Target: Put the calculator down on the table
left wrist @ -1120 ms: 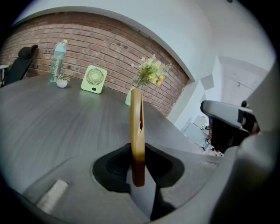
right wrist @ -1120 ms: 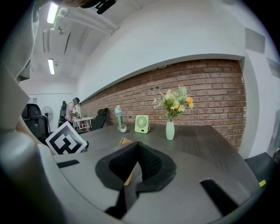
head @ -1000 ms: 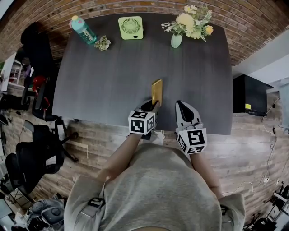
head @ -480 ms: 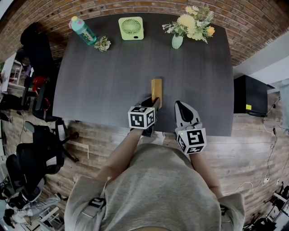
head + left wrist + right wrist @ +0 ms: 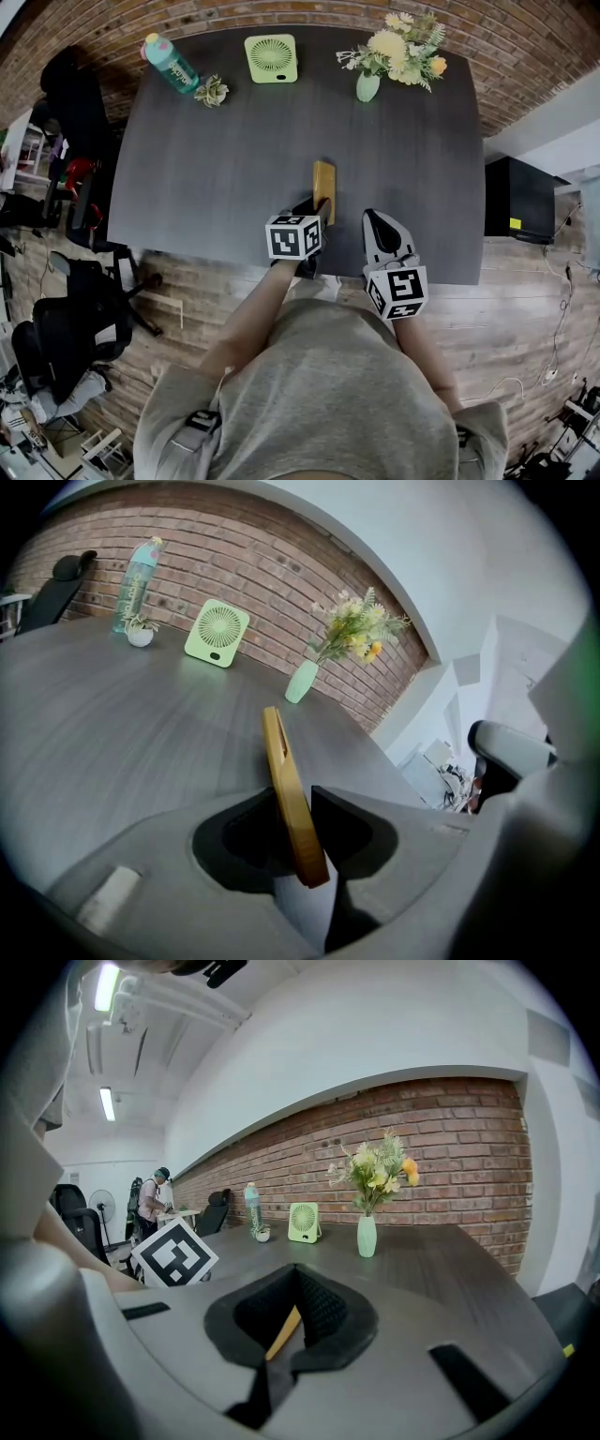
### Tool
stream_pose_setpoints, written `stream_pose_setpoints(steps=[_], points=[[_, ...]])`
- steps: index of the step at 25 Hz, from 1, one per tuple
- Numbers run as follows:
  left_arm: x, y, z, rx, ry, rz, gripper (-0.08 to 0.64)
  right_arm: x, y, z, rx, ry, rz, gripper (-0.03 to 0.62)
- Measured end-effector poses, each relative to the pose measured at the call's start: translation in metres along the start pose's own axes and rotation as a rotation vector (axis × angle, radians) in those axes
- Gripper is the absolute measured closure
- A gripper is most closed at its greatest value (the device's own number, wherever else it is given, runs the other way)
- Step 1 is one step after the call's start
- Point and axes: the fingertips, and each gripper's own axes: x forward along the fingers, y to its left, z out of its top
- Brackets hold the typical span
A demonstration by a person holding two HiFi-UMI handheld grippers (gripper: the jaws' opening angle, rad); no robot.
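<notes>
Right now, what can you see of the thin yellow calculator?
The thin yellow calculator is a slim, smooth, orange-yellow slab with rounded corners. No keys or screen show. The left gripper view sees it edge-on and leaning to one side. Its near end is between the jaws of the left gripper, which have just been opening. I cannot tell whether a pad touches it. In the head view it points away from the person, over the dark grey table near its front edge.
</notes>
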Motion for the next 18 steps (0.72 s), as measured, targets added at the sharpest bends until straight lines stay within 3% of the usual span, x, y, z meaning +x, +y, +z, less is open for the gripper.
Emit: stream_pose_setpoints(steps=[18], points=[[0.001, 0.017, -0.003, 0.028, 0.010, 0.076, 0.420, 0.004, -0.005, 0.000, -0.001, 0.005, 0.015, 0.590]])
